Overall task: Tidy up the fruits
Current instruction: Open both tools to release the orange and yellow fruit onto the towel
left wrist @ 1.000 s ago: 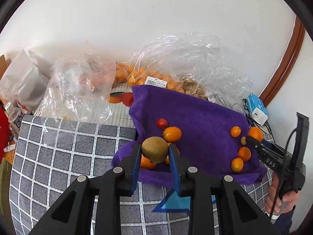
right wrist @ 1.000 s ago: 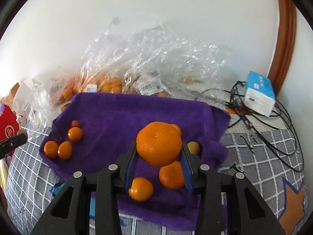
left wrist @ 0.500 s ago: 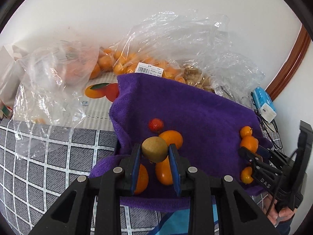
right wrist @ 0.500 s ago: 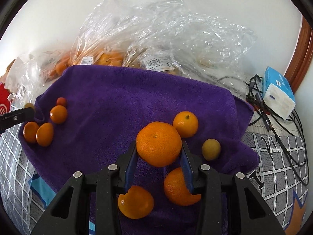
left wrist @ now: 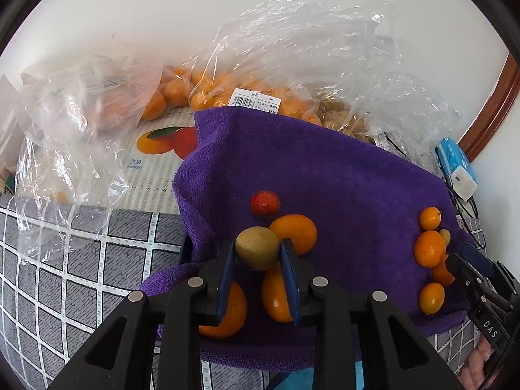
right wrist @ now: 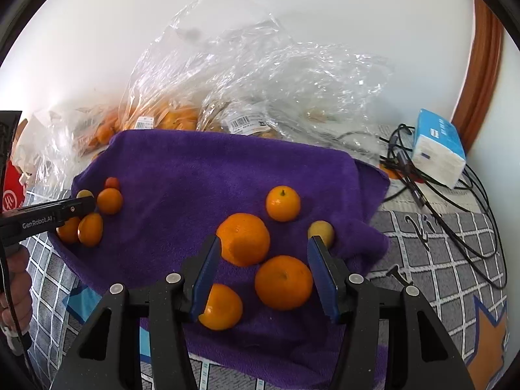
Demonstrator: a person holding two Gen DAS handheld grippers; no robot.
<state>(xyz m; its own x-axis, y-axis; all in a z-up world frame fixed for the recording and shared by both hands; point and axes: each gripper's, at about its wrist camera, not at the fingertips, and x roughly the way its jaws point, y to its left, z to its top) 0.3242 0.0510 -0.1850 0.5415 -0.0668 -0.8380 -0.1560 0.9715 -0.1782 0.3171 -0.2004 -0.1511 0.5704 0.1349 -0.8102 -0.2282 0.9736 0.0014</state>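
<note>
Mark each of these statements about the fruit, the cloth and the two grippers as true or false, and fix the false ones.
1. The left gripper is shut on a brownish-green fruit. True.
2. The right gripper is clamped on a big orange. False: its jaws stand open, and the big orange sits on the cloth between them.
3. The fruit lies on a purple cloth. True.
4. A small red fruit lies on the cloth beyond the left gripper. True.
5. The blue and white tissue pack lies on the purple cloth. False: it lies off the cloth, to its right, among black cables.
</note>
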